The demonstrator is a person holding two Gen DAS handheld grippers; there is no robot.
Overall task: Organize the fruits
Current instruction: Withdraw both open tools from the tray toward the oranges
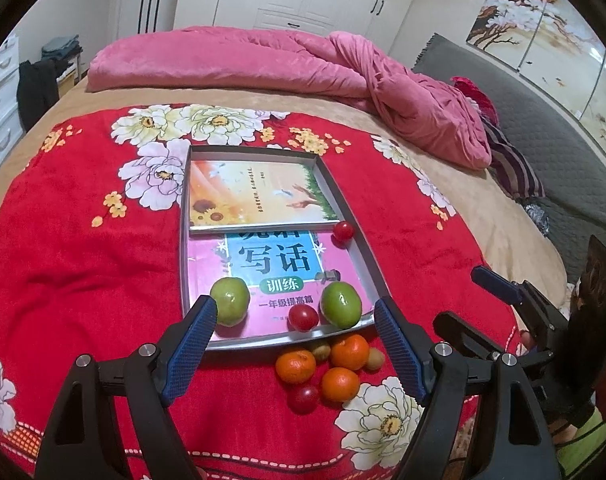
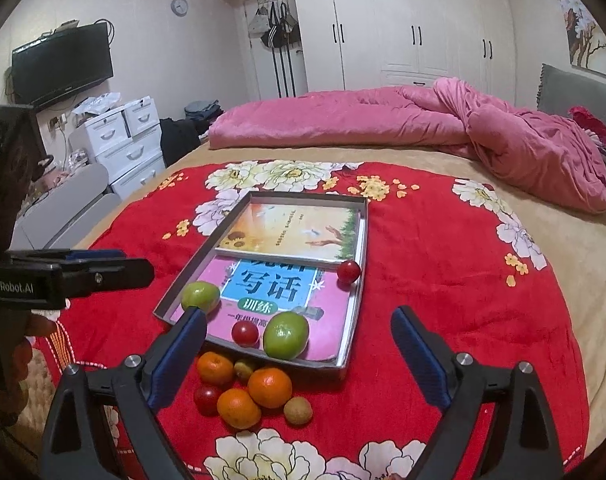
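Note:
A shallow metal tray (image 1: 370, 264) (image 2: 355, 312) lies on the red flowered cloth with two books in it. In the tray sit two green fruits (image 1: 340, 304) (image 1: 229, 301) (image 2: 285, 335) (image 2: 200, 296) and two small red fruits (image 1: 303, 317) (image 1: 343, 231) (image 2: 245, 333) (image 2: 348, 271). In front of the tray lies a cluster: three oranges (image 1: 295, 366) (image 2: 269, 387), a red fruit (image 1: 303, 399) (image 2: 207, 399) and two small tan fruits (image 1: 374, 359) (image 2: 298, 411). My left gripper (image 1: 295, 312) is open and empty above the tray's near edge. My right gripper (image 2: 299, 322) is open and empty, over the cluster.
A pink quilt (image 1: 263, 64) (image 2: 423, 124) lies bunched at the far side of the bed. The right gripper shows at the right edge of the left wrist view (image 1: 515, 300), and the left gripper's body at the left of the right wrist view (image 2: 63, 276). White drawers (image 2: 123, 140) stand left.

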